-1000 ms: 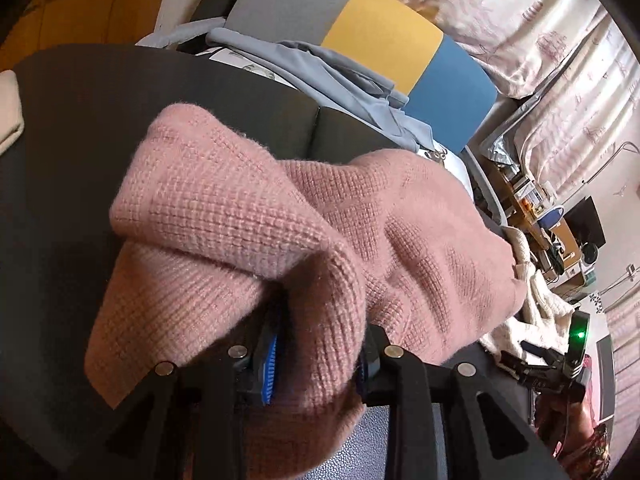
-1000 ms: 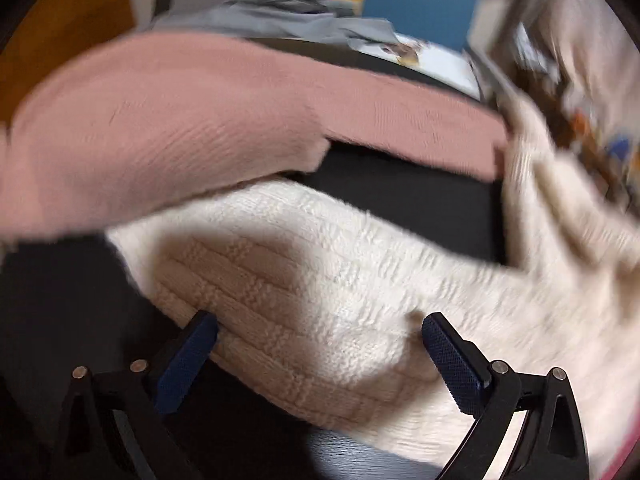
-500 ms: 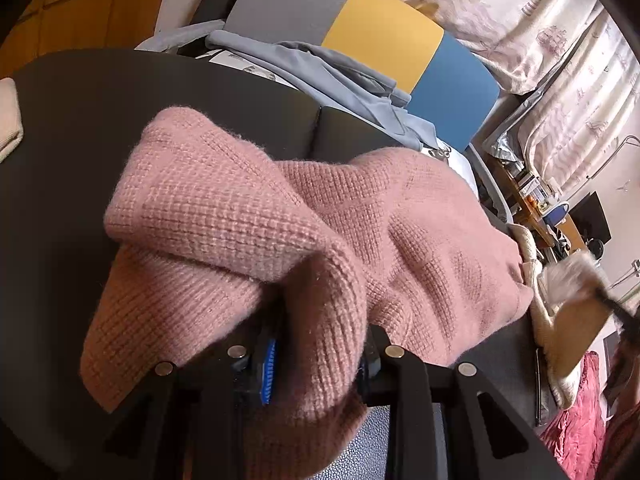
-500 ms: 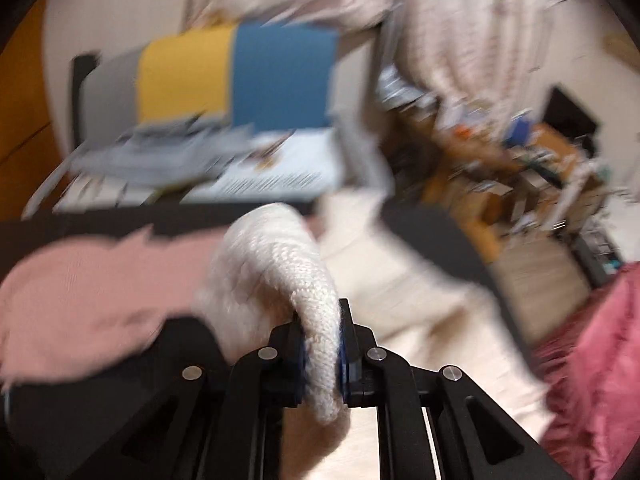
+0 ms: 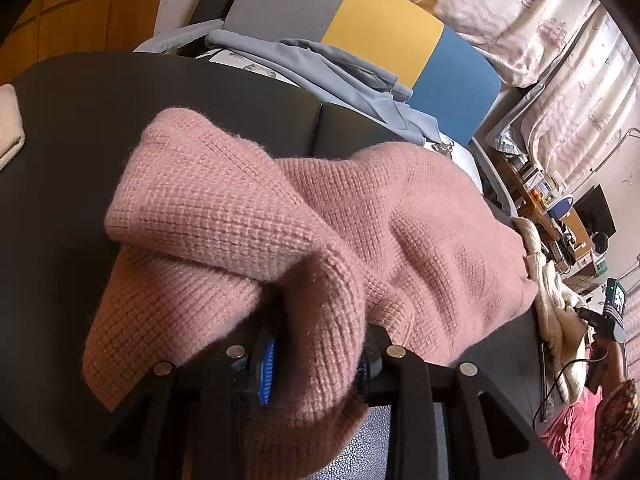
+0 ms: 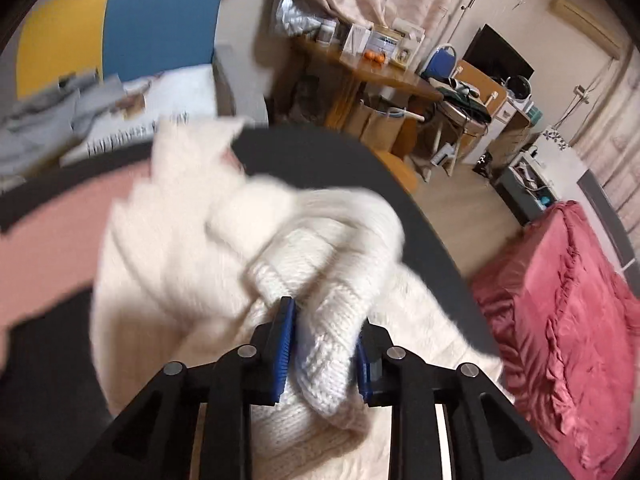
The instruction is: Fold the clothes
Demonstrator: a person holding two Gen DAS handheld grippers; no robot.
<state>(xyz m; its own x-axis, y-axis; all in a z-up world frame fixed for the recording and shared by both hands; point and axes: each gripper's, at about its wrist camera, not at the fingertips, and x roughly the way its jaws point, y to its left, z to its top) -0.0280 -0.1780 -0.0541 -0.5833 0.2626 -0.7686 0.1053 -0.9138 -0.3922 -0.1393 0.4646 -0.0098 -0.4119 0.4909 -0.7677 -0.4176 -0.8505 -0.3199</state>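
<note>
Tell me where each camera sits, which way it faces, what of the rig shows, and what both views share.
Left wrist: sits on the left gripper, looking down along its fingers at the pink knit sweater clamped between them on the dark table.
Right wrist: sits on the right gripper, facing the cream knit sweater bunched between its opening jaws, with the room beyond.
Shared: both sweaters, the table, the grey, yellow and blue panel, and the red bedding.
</note>
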